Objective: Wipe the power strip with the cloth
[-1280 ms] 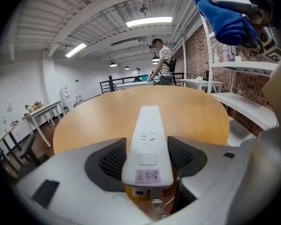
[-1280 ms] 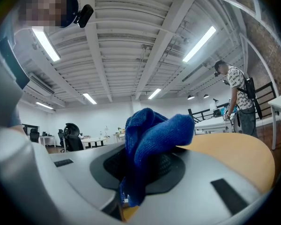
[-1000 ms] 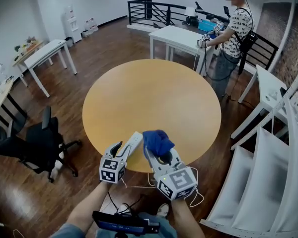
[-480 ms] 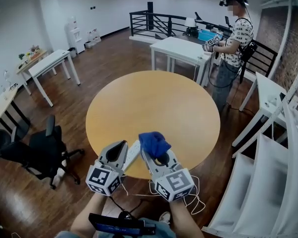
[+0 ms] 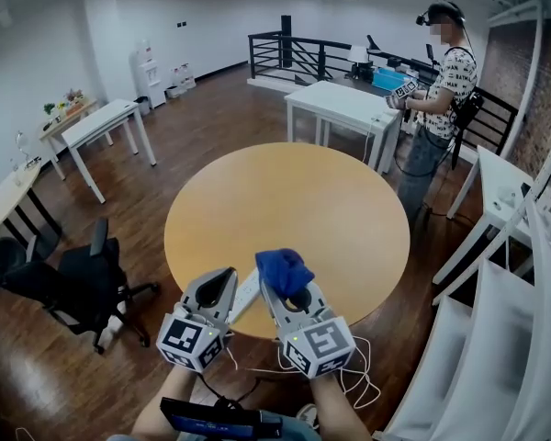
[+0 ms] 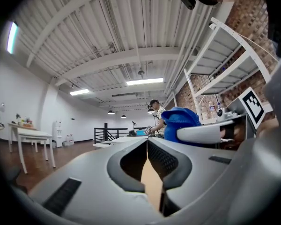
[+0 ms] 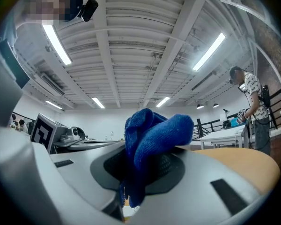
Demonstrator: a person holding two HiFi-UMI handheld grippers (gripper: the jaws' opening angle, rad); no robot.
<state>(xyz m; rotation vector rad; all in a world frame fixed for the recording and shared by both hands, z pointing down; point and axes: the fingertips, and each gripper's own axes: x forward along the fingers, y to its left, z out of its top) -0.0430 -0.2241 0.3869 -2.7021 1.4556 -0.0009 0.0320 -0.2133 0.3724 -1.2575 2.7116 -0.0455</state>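
Left gripper (image 5: pixel 219 288): jaws have just been closing and now meet, nothing between them. Right gripper (image 5: pixel 292 294) is clamped on the blue cloth (image 5: pixel 283 268), which is bunched, soft and light. Power strip (image 5: pixel 246 292) lies unheld between the two grippers, at the near rim of the round surface (image 5: pixel 294 191). It is probably rigid, smooth and light, and apt to slide. Best pinned at one end.
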